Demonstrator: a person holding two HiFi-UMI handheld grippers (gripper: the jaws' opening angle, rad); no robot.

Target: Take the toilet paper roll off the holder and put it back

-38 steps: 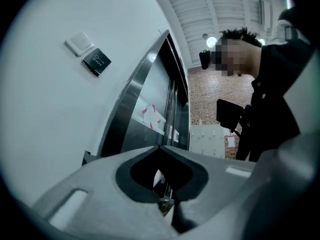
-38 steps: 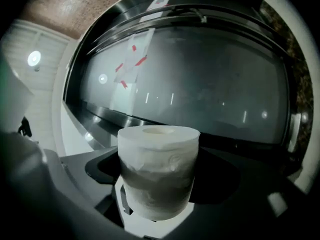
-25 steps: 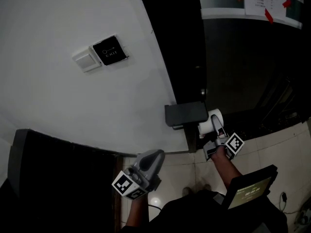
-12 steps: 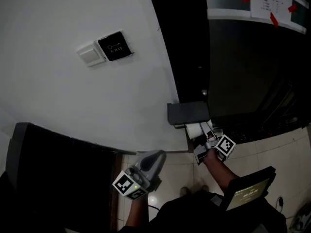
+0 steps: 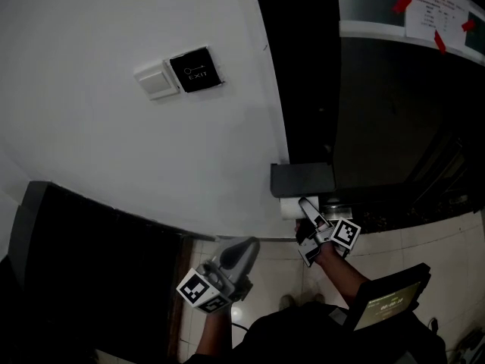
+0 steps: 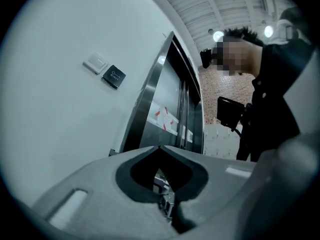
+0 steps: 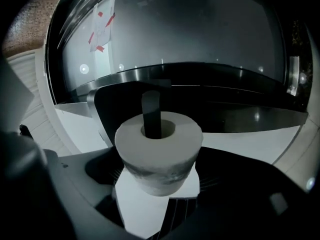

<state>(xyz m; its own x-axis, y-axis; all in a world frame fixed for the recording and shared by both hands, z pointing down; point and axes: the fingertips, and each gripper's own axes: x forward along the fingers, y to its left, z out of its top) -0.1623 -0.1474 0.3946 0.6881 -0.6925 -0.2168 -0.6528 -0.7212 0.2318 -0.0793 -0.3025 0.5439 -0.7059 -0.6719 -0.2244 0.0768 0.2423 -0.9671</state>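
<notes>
A white toilet paper roll sits between the jaws of my right gripper, which is shut on it. The dark bar of the holder passes through the roll's core. In the head view the roll lies just under the dark holder cover on the wall, with the right gripper against it from below right. My left gripper hangs lower left, away from the holder, its jaws shut with nothing in them; in its own view the left gripper has its tips touching.
A black exit button plate and a white switch are on the white wall. A dark metal door frame rises beside the holder. A dark cabinet stands at left; a small screen device is at lower right. A person stands nearby.
My right gripper has carried the roll left and up, from beside the holder to under its cover and onto the bar. The left gripper has stayed put.
</notes>
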